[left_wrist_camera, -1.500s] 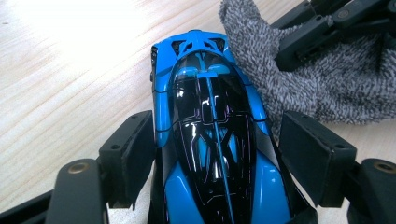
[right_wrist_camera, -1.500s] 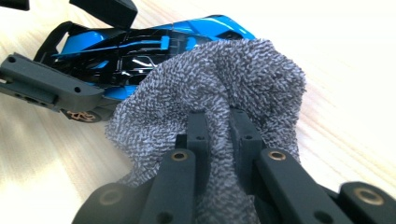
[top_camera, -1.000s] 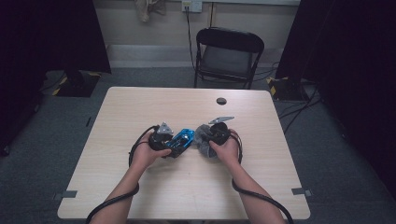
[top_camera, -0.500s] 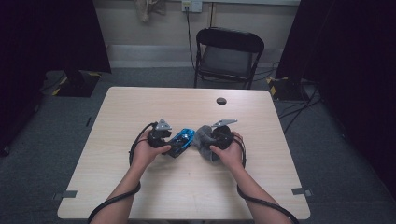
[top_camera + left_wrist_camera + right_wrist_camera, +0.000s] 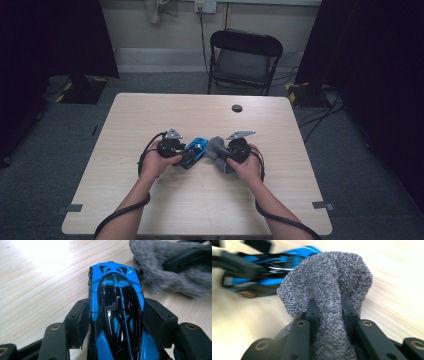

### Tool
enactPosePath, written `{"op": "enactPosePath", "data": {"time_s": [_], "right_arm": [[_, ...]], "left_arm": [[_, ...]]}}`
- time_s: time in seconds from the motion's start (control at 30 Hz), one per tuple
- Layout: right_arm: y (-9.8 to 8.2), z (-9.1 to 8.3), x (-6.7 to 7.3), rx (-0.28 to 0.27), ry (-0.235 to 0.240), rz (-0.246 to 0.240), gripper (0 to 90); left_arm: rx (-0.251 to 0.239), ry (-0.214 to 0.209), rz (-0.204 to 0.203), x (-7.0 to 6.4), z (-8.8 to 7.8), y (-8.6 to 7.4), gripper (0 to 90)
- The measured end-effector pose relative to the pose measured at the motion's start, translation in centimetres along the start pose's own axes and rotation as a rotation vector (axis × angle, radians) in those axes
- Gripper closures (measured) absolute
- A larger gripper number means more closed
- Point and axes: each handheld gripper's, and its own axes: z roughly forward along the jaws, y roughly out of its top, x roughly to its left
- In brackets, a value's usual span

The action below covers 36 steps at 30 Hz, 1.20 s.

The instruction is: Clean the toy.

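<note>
Blue toy car (image 5: 117,312) now sits clamped in the left gripper (image 5: 186,159), whose jaws have just closed in. The right gripper (image 5: 329,308) has just pinched the grey cloth (image 5: 329,287) again, nearer the car than before.

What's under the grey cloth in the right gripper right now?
The grey cloth, bunched in the right gripper, hangs over bare table beside the blue toy car, which the left gripper flanks. Beneath its folds is hidden.

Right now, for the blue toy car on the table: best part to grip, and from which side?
Grip the blue toy car across its flanks at mid-body, coming in from one end along its length. It is long and narrow with near-parallel sides, so the pads probably seat flat there. The left gripper already straddles it that way, while the grey cloth lies near its far end.
</note>
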Motion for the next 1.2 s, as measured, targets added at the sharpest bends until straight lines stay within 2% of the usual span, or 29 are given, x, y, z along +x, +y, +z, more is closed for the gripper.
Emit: {"op": "enactPosePath", "data": {"time_s": [0.13,0.3,0.43,0.67,0.93,1.1,1.2], "right_arm": [[0.3,-0.7,2.4,0.002,0.056,-0.055,74.3],[-0.3,-0.4,5.3,0.028,0.126,-0.100,74.3],[-0.6,0.8,6.6,0.058,0.137,-0.122,74.3],[-0.1,2.4,6.7,0.065,0.130,-0.103,74.8],[0.3,2.6,6.2,0.073,0.129,-0.095,74.7],[0.4,2.6,5.8,0.076,0.131,-0.103,74.7],[0.4,2.5,5.3,0.074,0.130,-0.089,74.7]], "left_arm": [[0.015,0.011,0.022,-0.2,0.0,0.3,39.7],[0.005,0.012,0.009,-0.3,0.0,0.1,39.6],[0.002,0.019,0.019,-0.4,-0.1,0.0,39.7],[-0.015,0.011,0.015,-0.2,-0.4,-0.5,40.2],[-0.025,0.007,0.013,-0.2,-0.6,-0.7,40.4],[-0.002,0.003,0.030,-0.1,-0.7,-0.7,40.5],[-0.004,0.002,0.018,-0.1,-0.7,-0.8,40.1]]}}
